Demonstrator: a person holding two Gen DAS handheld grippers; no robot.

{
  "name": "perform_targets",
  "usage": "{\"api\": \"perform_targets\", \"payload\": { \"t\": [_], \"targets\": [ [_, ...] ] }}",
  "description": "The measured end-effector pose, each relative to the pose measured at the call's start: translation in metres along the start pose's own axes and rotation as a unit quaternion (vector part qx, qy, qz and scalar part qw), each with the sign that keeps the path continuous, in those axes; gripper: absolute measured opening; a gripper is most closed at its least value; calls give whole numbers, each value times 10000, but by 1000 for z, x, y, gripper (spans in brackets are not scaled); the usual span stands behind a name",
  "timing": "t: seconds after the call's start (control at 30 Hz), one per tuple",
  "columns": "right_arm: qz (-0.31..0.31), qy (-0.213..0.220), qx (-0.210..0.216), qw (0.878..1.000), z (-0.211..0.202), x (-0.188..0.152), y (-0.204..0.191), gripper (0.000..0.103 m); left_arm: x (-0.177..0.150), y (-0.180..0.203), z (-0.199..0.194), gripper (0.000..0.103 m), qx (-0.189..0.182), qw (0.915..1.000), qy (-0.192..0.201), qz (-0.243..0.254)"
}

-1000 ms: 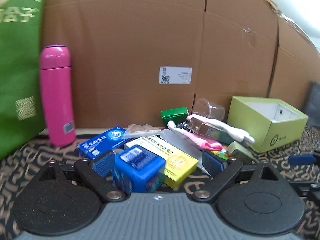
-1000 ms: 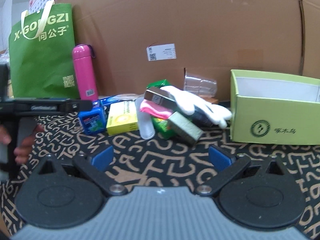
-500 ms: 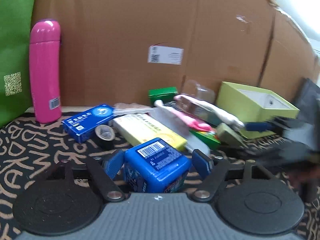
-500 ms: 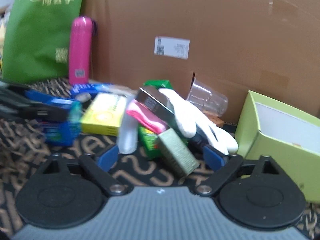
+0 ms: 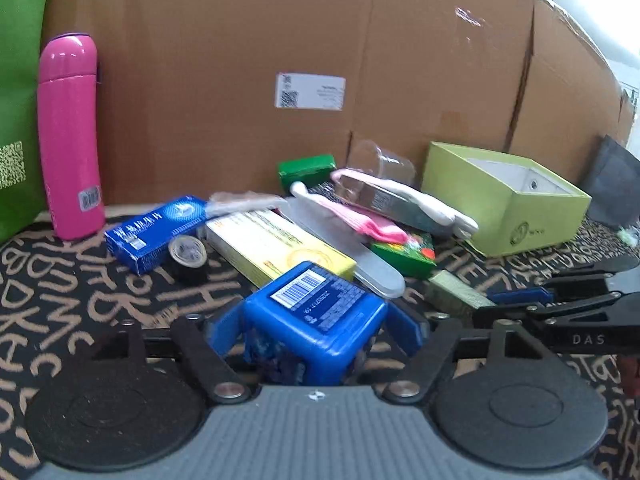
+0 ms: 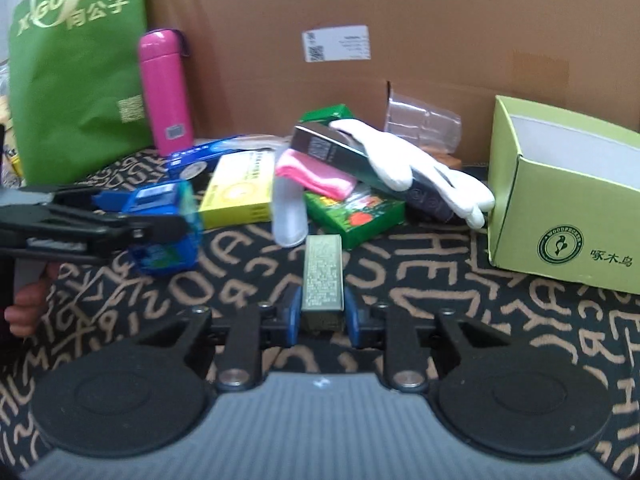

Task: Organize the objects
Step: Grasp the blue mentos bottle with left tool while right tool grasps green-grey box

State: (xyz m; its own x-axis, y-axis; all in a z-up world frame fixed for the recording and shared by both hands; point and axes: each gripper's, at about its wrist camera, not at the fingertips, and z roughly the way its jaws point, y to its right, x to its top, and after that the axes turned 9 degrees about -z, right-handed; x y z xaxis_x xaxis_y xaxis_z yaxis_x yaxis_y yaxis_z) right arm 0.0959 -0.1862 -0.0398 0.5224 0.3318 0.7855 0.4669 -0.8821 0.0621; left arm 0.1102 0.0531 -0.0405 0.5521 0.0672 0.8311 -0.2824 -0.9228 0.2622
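Observation:
My left gripper (image 5: 316,322) is shut on a blue plastic box (image 5: 316,304) with a barcode label, its blue pads pressing both sides, just off the patterned cloth. From the right wrist view the same blue box (image 6: 168,232) sits in the left gripper (image 6: 120,208) at the left. My right gripper (image 6: 323,314) is closing on a small olive-green box (image 6: 323,272) that lies lengthwise between its jaws, and the pads touch its sides. In the left wrist view the olive box (image 5: 456,294) lies low right, with the right gripper (image 5: 516,296) on it.
Behind is a pile: yellow carton (image 5: 276,248), flat blue carton (image 5: 156,224), tape roll (image 5: 187,254), pink cloth (image 6: 316,174), white glove (image 6: 420,168), green packet (image 6: 352,212). An open lime box (image 6: 560,216) stands right. A pink bottle (image 5: 70,136), green bag (image 6: 76,68) and cardboard wall (image 5: 240,60) stand behind.
The left jaws narrowed onto the blue box, which tipped so that its barcode faces up. The right gripper moved forward and down to the olive box, and its jaws came in around it.

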Motion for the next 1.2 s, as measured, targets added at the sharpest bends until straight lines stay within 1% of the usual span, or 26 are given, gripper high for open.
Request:
{"api": "perform_targets", "payload": {
  "t": [0.07,0.13,0.23,0.3,0.37,0.43,0.47,0.53,0.6,0.67,0.7,0.73,0.77,0.8,0.87,1.07,1.2],
  "targets": [
    [-148,-3,-81,9999,-1,0,-5,25,-4,7,-4,79,-115,9999,-95,-80],
    [-312,-5,-208,9993,1,1,-10,28,-9,15,-8,79,-210,9997,-125,-58],
    [-354,-19,-302,9989,6,2,-11,34,-15,25,-9,84,-137,9998,-65,116],
    [-346,6,-282,9990,8,2,-11,36,-16,28,-7,85,-61,9996,-3,283],
    [-340,16,-295,9990,9,3,-12,37,-15,27,-2,85,-31,9993,-68,359],
    [-299,40,-278,9992,10,5,-12,37,-12,25,1,84,-203,9990,-232,315],
    [-266,54,-254,9993,10,5,-11,37,-11,24,1,84,-258,9990,-252,282],
    [-246,79,-230,9994,11,6,-12,37,-13,24,-1,84,-255,9990,-143,328],
    [-245,65,-219,9994,13,6,-12,37,-15,25,-1,84,-137,9990,-116,411],
    [-219,52,-187,9996,15,6,-12,37,-15,24,1,84,-192,9989,-188,388],
    [-203,40,-168,9996,16,5,-12,36,-16,24,2,80,-245,9987,-233,378],
    [-189,30,-137,9997,17,5,-12,36,-17,25,2,77,-230,9986,-243,405],
    [-179,26,-121,9998,17,4,-12,34,-18,25,1,77,-225,9985,-222,442],
    [-174,12,-108,9998,17,3,-12,27,-19,26,1,77,-205,9985,-215,463],
    [-118,6,-76,9999,16,1,-10,23,-19,28,-1,77,-159,9987,-219,430],
    [45,216,-90,9997,-3,-5,-3,22,-18,39,-7,77,-268,9992,-220,206],
    [55,425,-220,9988,-27,-5,10,22,-7,56,-11,77,-455,9987,-150,160]
  ]
}}
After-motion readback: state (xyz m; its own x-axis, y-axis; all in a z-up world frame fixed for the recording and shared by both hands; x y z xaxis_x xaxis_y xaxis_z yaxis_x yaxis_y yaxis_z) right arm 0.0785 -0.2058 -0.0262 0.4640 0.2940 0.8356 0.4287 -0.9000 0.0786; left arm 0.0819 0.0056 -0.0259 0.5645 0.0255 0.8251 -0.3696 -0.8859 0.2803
